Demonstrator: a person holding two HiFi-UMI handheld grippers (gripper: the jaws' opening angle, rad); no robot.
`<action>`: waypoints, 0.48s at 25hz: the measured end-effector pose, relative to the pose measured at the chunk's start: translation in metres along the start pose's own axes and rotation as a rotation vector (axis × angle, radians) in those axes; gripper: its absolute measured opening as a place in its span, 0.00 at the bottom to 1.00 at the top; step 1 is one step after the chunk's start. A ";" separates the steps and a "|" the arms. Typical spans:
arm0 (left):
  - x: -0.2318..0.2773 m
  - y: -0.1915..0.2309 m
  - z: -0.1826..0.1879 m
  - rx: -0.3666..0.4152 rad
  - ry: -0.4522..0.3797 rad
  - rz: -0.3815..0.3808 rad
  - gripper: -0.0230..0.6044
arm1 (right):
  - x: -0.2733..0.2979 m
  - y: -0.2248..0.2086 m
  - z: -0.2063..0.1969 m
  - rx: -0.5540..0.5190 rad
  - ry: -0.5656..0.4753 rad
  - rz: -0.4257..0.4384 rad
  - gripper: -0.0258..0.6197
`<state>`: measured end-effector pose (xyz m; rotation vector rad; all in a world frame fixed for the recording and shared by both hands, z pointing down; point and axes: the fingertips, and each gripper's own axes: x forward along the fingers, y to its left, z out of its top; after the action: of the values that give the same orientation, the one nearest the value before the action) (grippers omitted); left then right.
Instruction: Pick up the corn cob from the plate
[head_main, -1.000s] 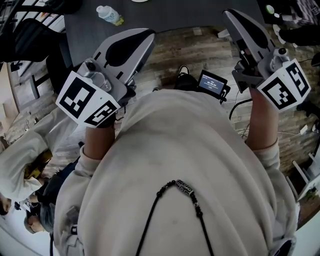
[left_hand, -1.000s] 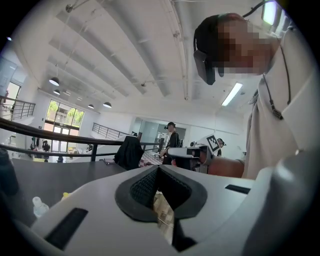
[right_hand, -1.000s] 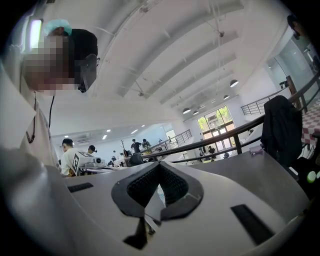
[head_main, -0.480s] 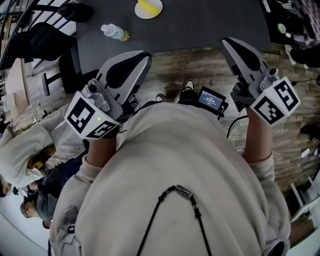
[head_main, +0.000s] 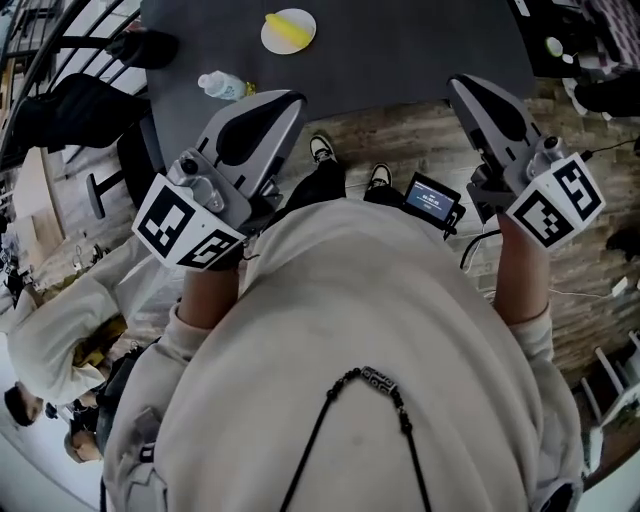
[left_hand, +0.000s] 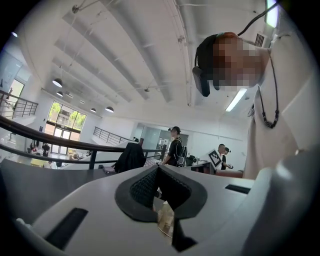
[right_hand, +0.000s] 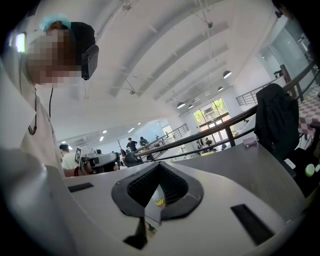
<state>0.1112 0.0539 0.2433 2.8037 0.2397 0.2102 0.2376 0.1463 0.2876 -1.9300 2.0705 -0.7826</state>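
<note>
A yellow corn cob (head_main: 284, 27) lies on a small white plate (head_main: 302, 33) at the far side of a dark table (head_main: 400, 50) in the head view. Both grippers are held level in front of my chest, well short of the plate. My left gripper (head_main: 290, 98) is shut and empty, its tip over the table's near edge; its own view shows its pads (left_hand: 145, 185) meeting. My right gripper (head_main: 458, 82) is also shut with nothing in it, its tip (right_hand: 159, 164) aimed across the tabletop. A small yellow spot (right_hand: 159, 201) shows through the gap under its pads.
A plastic water bottle (head_main: 222, 85) lies on the table's left part. A black chair with a jacket (head_main: 95, 85) stands at the left. A device with a lit screen (head_main: 432, 197) and cables are on the wooden floor. A person (head_main: 50, 330) sits at the lower left.
The table has come further into view and the plate, first cut by the top edge, now shows whole. Both grippers have moved toward the table. Both stay shut.
</note>
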 end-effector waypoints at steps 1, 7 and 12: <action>0.004 0.006 0.001 -0.004 -0.006 -0.016 0.04 | 0.001 -0.002 0.002 0.001 -0.003 -0.016 0.06; 0.009 0.058 0.029 -0.019 -0.022 -0.156 0.04 | 0.055 0.014 0.028 -0.020 -0.012 -0.092 0.06; 0.013 0.067 0.041 0.016 0.016 -0.267 0.04 | 0.086 0.025 0.059 -0.076 -0.026 -0.115 0.06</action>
<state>0.1406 -0.0185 0.2277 2.7491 0.6155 0.1686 0.2340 0.0494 0.2427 -2.1037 2.0170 -0.7081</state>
